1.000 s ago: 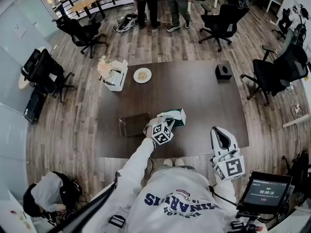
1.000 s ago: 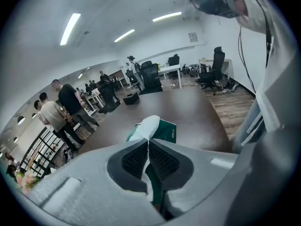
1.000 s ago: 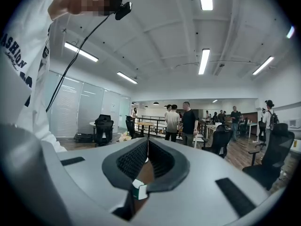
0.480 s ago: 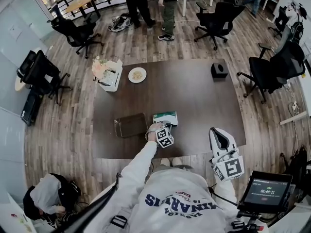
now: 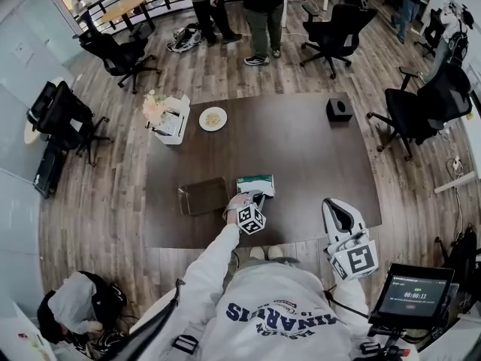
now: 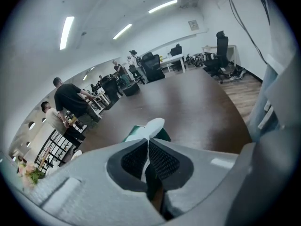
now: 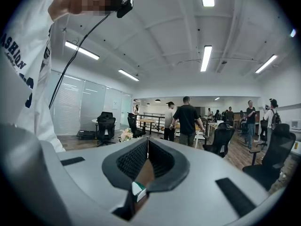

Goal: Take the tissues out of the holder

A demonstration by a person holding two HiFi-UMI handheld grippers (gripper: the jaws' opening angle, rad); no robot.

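1. The green tissue holder [image 5: 256, 184] lies on the dark brown counter [image 5: 301, 156], close to the edge nearest the person and just to the right of a shallow dark tray [image 5: 203, 196].
2. A white tissue [image 6: 154, 126] stands up out of the top of the holder.
3. The left hand-held gripper [image 6: 149, 142] reaches over the near edge of the counter and angles down at the holder. Its jaws are pressed together on the tissue, which shows as a thin white strip running between the pads.
4. In the head view the marker cube of that hand-held gripper sits just on the person's side of the holder.
5. The right hand-held gripper [image 7: 147, 141] is held off the counter, by its near right corner and well apart from the holder. Its jaws meet at the tips and nothing is pinched between them.
6. Farther back on the counter are a small white plate [image 5: 213, 118], a bunch of pale flowers [image 5: 155, 105] beside a white box at the left edge, and a small black box [image 5: 340, 109] towards the right.
7. Several people stand beyond the far side of the counter, with black office chairs around them.
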